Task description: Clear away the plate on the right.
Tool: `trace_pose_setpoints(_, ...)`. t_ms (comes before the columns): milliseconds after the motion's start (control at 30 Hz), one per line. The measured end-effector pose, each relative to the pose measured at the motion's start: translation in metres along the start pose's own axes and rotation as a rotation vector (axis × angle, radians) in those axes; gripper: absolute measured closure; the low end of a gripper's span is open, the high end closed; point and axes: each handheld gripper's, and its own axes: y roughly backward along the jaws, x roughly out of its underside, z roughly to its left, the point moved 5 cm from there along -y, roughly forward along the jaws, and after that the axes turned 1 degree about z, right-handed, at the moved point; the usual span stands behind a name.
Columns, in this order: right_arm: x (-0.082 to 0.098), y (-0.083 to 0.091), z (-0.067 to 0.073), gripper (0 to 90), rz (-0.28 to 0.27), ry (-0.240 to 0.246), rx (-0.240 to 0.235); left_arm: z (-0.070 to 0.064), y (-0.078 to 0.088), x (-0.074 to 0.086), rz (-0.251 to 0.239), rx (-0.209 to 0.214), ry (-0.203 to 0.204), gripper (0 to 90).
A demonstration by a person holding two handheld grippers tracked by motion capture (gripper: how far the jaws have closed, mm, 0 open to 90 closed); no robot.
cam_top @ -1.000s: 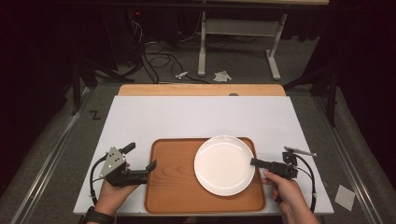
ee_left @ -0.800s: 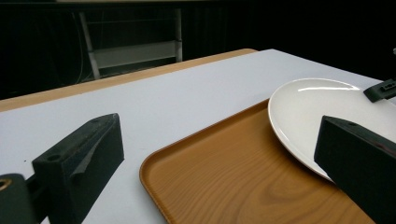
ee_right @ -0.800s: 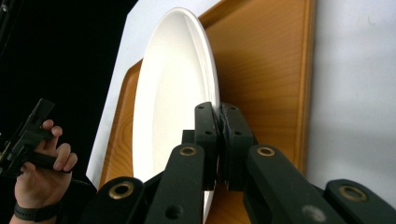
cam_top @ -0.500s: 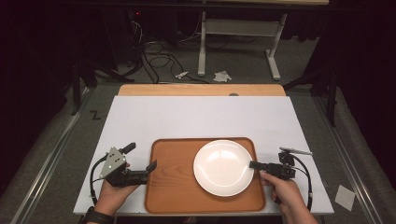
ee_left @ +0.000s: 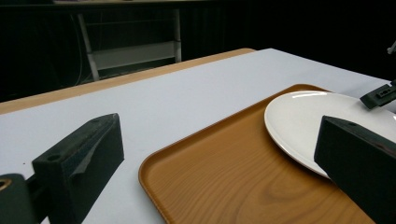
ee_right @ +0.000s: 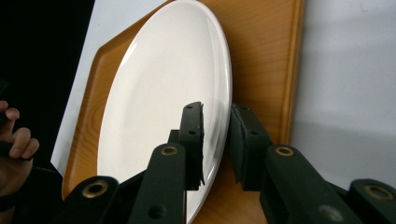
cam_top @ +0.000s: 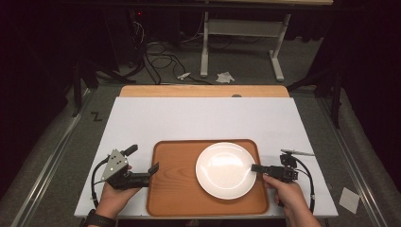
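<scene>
So the right gripper (ee_right: pixel 215 140) had its two jaws straddling the rim of the white plate (cam_top: pixel 226 170), one pad over the top face and one under the edge. They looked pinched onto it in the right gripper view, though I couldn't swear the pads were fully tight, since there was a sliver of rim between them that was hard to read. The plate sat on the right half of the wooden tray (cam_top: pixel 177 194), and in the right gripper view its near edge seemed tipped up a touch off the wood, but that could just be the camera angle. The left gripper (cam_top: pixel 142 177) was at the tray's left edge with its jaws spread wide and nothing between them, just hovering over the white surface (cam_top: pixel 198 120) beside the tray. My read: the grab on the plate was basically done, but the lift or move wasn't, because the plate was sitting within the tray's border. Where it was meant to go, no clue. Hard to see: the underside of the plate, the lower jaw's contact point, and the tray's near edge, partly cut off behind the hands.
</scene>
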Motion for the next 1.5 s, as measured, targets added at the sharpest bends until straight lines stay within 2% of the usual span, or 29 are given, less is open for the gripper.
trace_pose_setpoints(133, -0.001, 0.002, 0.0, 74.6, -0.004, 0.018, 0.032, 0.0, 0.0, 0.0, -0.001, -0.001, -0.001, 2.1)
trace_pose_setpoints(467, -0.004, 0.008, 0.004, 72.8, -0.046, 0.03, -0.001, 0.0, 0.0, 0.0, 0.001, -0.001, -0.003, 2.1)
trace_pose_setpoints(633, -0.006, 0.012, 0.008, 70.3, -0.067, 0.073, 0.016, 0.0, 0.0, 0.0, 0.003, 0.0, -0.003, 2.1)
trace_pose_setpoints(800, -0.01, 0.019, 0.011, 66.5, -0.123, 0.113, 0.03, 0.0, 0.0, 0.0, 0.003, -0.001, -0.002, 2.1)
trace_pose_setpoints(900, -0.013, 0.026, 0.012, 63.1, -0.164, 0.152, 0.058, 0.0, 0.0, 0.0, 0.003, 0.0, -0.001, 2.1)
trace_pose_setpoints(1067, -0.017, 0.039, 0.013, 56.7, -0.233, 0.222, 0.136, -0.001, -0.001, 0.001, 0.009, 0.002, -0.004, 2.1)
trace_pose_setpoints(1233, -0.02, 0.051, 0.013, 49.9, -0.275, 0.297, 0.208, -0.001, -0.002, 0.001, 0.012, 0.003, -0.005, 2.1)
trace_pose_setpoints(1400, -0.021, 0.064, 0.012, 45.8, -0.329, 0.353, 0.247, -0.002, -0.005, 0.003, 0.037, 0.006, -0.008, 2.0)
trace_pose_setpoints(1500, -0.022, 0.075, 0.01, 42.8, -0.377, 0.42, 0.278, -0.002, -0.006, 0.004, 0.041, 0.006, -0.01, 2.0)
